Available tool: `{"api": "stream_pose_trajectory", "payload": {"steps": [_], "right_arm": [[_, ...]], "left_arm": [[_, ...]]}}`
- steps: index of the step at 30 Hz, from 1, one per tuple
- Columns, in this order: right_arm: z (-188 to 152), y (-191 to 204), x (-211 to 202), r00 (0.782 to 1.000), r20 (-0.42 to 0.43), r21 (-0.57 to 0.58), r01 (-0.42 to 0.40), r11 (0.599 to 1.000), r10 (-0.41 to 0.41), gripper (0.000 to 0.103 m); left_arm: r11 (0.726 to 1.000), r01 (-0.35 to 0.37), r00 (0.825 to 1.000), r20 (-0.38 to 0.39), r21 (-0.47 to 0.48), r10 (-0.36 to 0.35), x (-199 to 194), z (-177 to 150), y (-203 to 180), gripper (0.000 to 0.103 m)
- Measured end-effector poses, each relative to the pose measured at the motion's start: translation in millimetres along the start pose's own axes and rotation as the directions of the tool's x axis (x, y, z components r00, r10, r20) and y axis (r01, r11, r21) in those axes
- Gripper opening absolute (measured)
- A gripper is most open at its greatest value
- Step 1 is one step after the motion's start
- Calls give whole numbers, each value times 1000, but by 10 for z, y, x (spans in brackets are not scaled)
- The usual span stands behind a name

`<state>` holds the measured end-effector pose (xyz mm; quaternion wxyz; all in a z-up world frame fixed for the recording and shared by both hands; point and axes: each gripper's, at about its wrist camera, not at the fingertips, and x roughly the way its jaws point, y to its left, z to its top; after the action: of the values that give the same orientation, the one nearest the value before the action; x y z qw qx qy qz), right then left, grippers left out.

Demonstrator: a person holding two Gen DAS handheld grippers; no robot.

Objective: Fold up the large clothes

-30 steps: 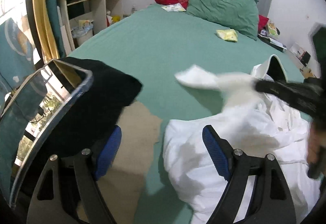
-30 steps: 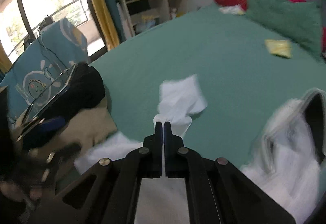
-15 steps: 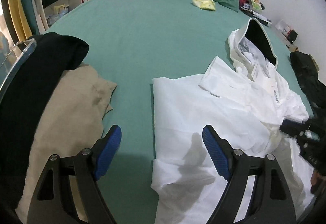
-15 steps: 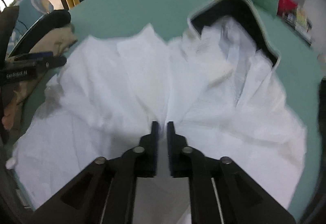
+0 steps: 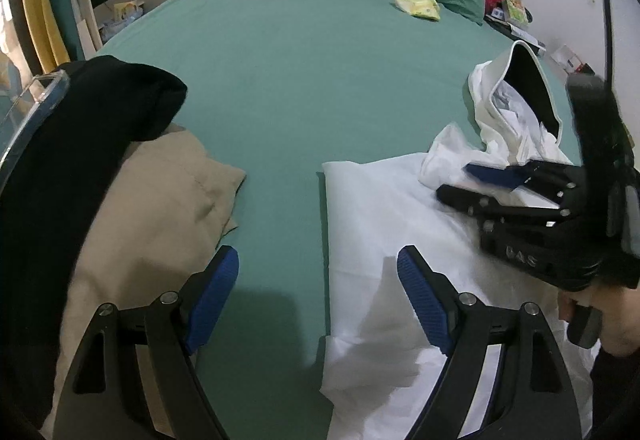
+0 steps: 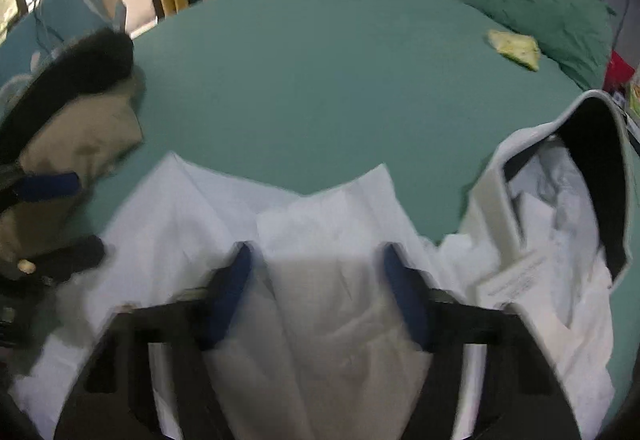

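Both tools stand with fingers apart and grip nothing. The left tool (image 5: 318,300) hovers low over the left edge of the white garment (image 5: 392,224), one blue pad above bare sheet and one above the cloth. The right tool (image 6: 316,292) hangs over the middle of the garment, where a sleeve panel lies folded inward; it is blurred.

The garment lies on the green bed (image 5: 288,51), partly flattened on its left, bunched on its right around the black-lined hood (image 6: 600,175). Left of it sit a beige garment (image 5: 152,207) and a black garment (image 5: 80,127).

The likely risk: a shallow pinch takes one layer, so the fold drags crooked; the bunched hood could also wrinkle underneath. Both tools point forward across the bed, tilted down.
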<state>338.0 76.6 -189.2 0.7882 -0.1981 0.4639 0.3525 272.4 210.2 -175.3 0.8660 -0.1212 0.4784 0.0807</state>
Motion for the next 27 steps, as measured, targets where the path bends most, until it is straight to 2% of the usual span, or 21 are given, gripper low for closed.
{"api": "stream_pose_trajectory", "payload": {"steps": [2,5,7,10,13,16,21,25,27], "right_arm": [[-30,-69,-91,1000,16,15,-5,1000,4,5],[-109,-220,-444,994,108,60,-5,998,-1,5],[-192,-364,-794,983,185,103,-3,995,-16,5],[-387,-690,-1321,959,284,189,-34,981,-21,5],[-704,-974,-1721,936,345,264,-29,964,-66,5],[-1048,-1307,-1891,931,346,325,-6,946,-113,5],[-1645,-1840,-1813,946,297,460,-24,888,-128,5],[-2082,-2126,-1650,970,177,546,42,837,-164,6],[-2284,-2198,-1586,980,143,580,32,814,-140,6]], "left_arm": [[1000,-7,1000,-11,-3,6,47,15,-21,85],[1000,-3,1000,-17,22,4,75,22,-126,85],[999,-16,1000,-13,44,17,83,2,-196,85],[998,-30,999,-25,59,31,132,-39,-285,85],[994,-58,998,-33,91,61,178,-82,-380,85],[988,-84,996,-17,132,88,183,-87,-487,85],[982,-72,997,-14,175,75,196,-55,-658,85],[973,-71,997,-16,219,76,211,-43,-764,85],[971,-75,997,0,226,77,157,-39,-773,85]]}}
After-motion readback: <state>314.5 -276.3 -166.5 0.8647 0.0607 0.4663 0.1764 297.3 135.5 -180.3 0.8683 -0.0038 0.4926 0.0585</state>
